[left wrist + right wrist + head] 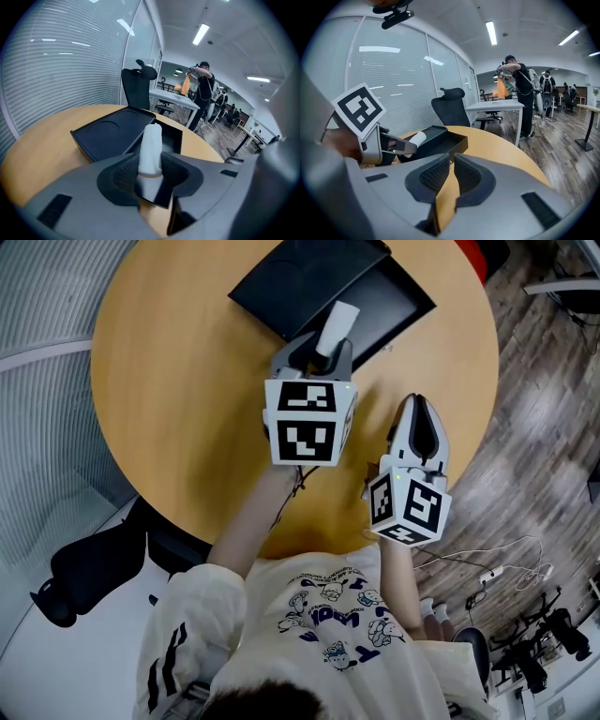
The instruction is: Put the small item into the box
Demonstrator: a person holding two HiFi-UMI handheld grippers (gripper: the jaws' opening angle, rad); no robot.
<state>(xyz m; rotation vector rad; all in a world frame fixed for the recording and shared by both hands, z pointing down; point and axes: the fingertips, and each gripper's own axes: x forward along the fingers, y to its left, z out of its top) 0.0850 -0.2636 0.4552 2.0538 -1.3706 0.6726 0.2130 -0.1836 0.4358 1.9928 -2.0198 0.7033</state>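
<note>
A small white cylinder (336,326) stands gripped between the pads of my left gripper (323,357), its top poking out past the fingertips. It hangs over the near edge of the open black box (398,298), whose lid (298,276) lies against it on the left. The left gripper view shows the cylinder (151,149) upright in the left gripper (151,176), with the box (172,137) and the lid (107,134) just beyond. My right gripper (418,407) hovers over the round wooden table (178,381) to the right, jaws together and empty. From the right gripper (451,174), the cylinder (417,138) and the box (446,140) show at left.
A black office chair (82,570) stands at the table's lower left; another chair (139,90) sits behind the table. A person (202,89) stands far off by the desks. Slatted glass walls (61,70) curve round the left. Cables (511,563) lie on the floor.
</note>
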